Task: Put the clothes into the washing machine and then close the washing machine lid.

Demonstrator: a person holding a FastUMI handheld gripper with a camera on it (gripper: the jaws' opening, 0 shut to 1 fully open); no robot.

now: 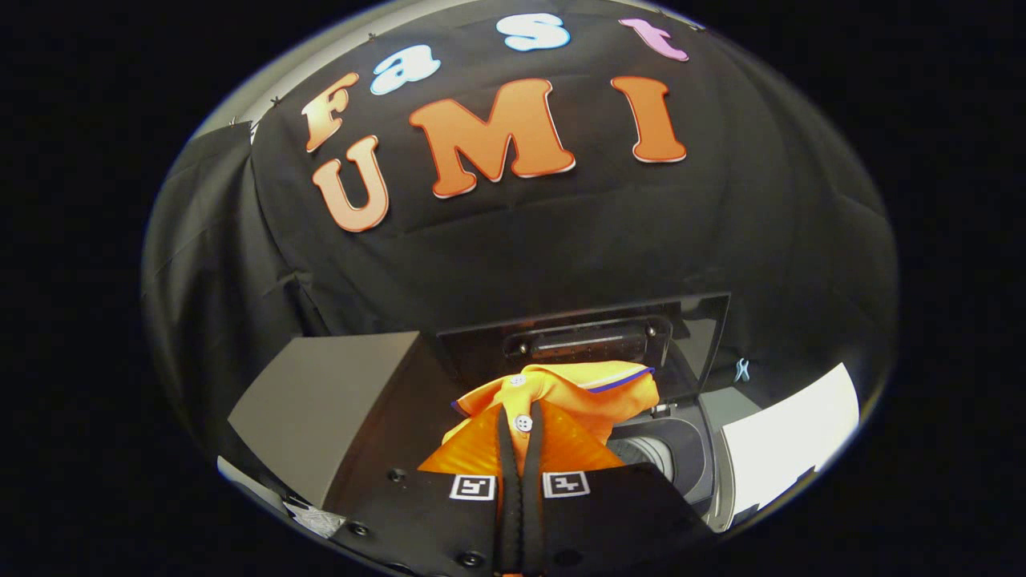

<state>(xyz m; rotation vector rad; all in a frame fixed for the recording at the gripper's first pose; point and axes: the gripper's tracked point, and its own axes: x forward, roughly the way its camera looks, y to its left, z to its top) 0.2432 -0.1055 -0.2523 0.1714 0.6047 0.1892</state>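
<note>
An orange shirt (561, 401) with white buttons and a dark-edged collar hangs between my fingers. My gripper (519, 417) is shut on the shirt, both fingers pressed on the cloth near its button strip. Just beyond and to the right of the fingers lies the washing machine (705, 465) with its round drum opening (649, 453) showing under the shirt. The machine's dark lid (697, 328) stands raised behind the shirt, hinged at the back. The shirt's lower part is hidden behind my fingers.
A grey flat-topped box (329, 401) stands to the left of the machine. A white panel (789, 441) lies to the machine's right. Black cloth forms the booth's wall behind everything.
</note>
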